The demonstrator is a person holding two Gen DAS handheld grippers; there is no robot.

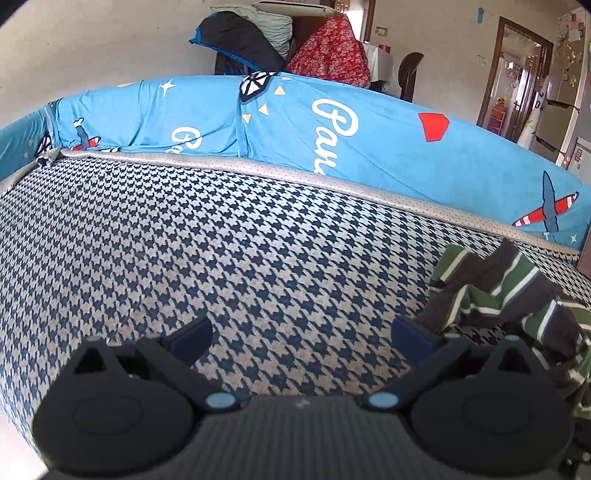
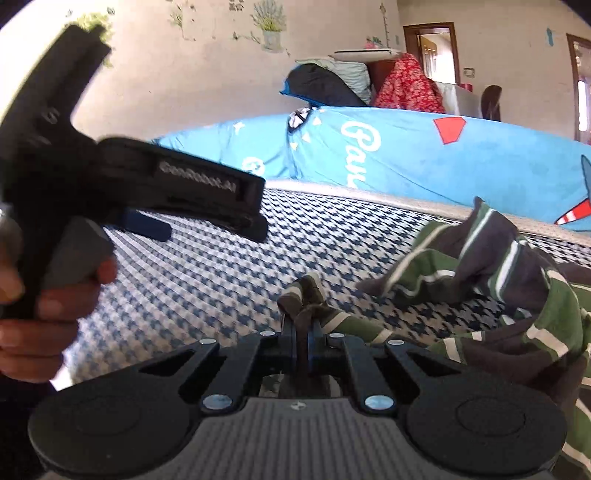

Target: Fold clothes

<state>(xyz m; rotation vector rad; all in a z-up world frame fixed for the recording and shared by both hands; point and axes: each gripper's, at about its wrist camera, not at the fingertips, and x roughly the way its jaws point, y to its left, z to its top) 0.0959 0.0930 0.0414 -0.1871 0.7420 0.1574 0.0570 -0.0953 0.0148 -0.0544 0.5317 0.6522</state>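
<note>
A bed (image 1: 221,258) with a blue-and-white houndstooth cover fills most of both views, with a bright blue printed sheet (image 1: 369,140) banked up along its far edge. Beyond that stands a pile of bedding (image 1: 258,33) and a red flowered cloth (image 1: 332,55) against the wall.

A green, grey and white striped shirt (image 2: 480,266) lies crumpled on the houndstooth cover, at the right side of both views (its far corner stands up in a peak).

The left tool (image 1: 301,336) hangs over bare cover with its 2 blue-tipped fingers (image 1: 192,338) spread wide apart and nothing between them; the shirt lies just beside its right finger. In the right wrist view the same tool (image 2: 147,225) shows from the side, blurred, gripped by the person's hand (image 2: 48,306).

The right tool (image 2: 301,325) has its jaws pressed together on a bunched edge of the shirt, a small knot of striped cloth sticking up past the fingertips.
</note>
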